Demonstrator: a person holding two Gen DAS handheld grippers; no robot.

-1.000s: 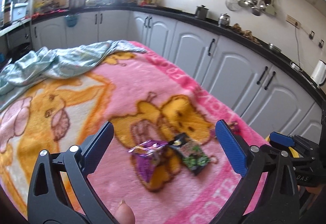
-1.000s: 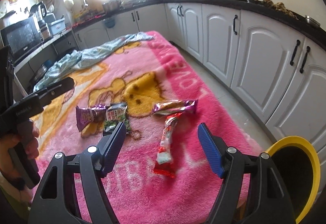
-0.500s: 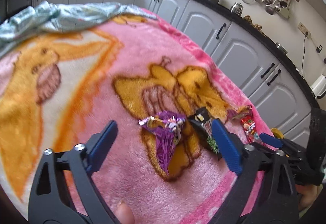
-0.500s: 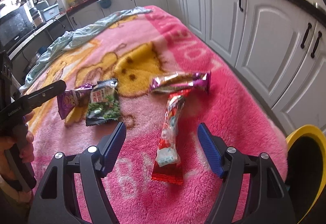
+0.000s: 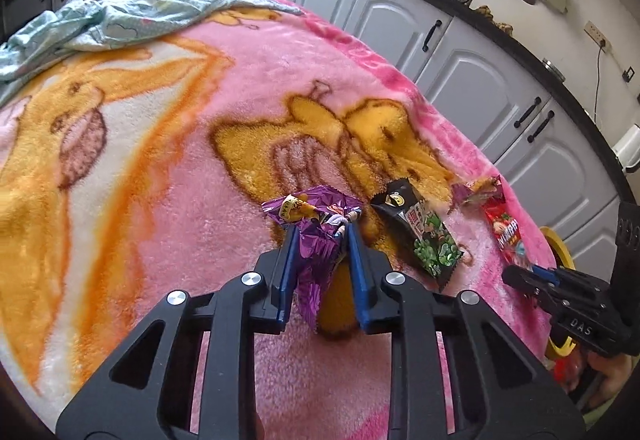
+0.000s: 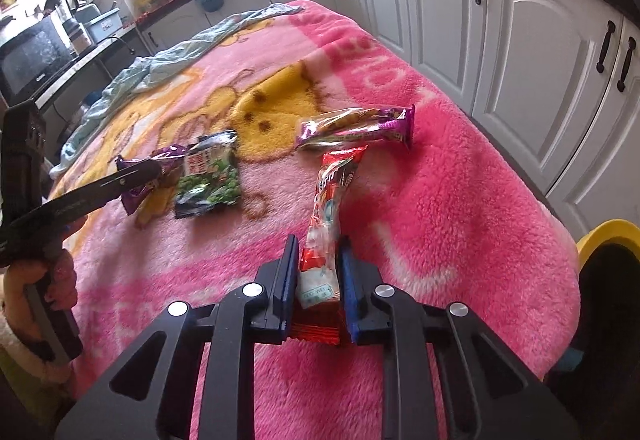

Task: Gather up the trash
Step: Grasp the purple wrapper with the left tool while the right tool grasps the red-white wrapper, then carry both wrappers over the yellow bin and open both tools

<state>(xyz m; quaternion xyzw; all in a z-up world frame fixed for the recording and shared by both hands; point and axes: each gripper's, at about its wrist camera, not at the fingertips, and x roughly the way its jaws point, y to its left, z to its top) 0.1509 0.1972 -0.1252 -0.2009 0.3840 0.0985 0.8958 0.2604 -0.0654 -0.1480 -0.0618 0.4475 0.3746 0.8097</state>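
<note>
Four wrappers: all on the pink blanket (image 6: 460,200) over the bench, none binned yet.
Left hand-held gripper (image 5: 322,236): jaws closing, blue pads either side of the crumpled purple wrapper (image 5: 316,216), foil bunching between them; the wrapper sits on the blanket, not lifted.
Right hand-held gripper (image 6: 318,248): jaws closing too, pinching the near end of the red wrapper (image 6: 334,184), whose far end lies on the blanket.
Left to grab: black-and-green packet (image 6: 210,172), just beside the purple one, and the long purple bar wrapper (image 6: 356,126), touching the red one's far tip.
Bin: yellow-rimmed bin (image 6: 612,232) off the bench's right edge, near the right hand-held gripper.
Progress call: early — two pickups underway at once, nothing dropped in, half the litter untouched.
Bystander: pale green cloth (image 5: 100,20) at the far end, apparently not trash.
</note>
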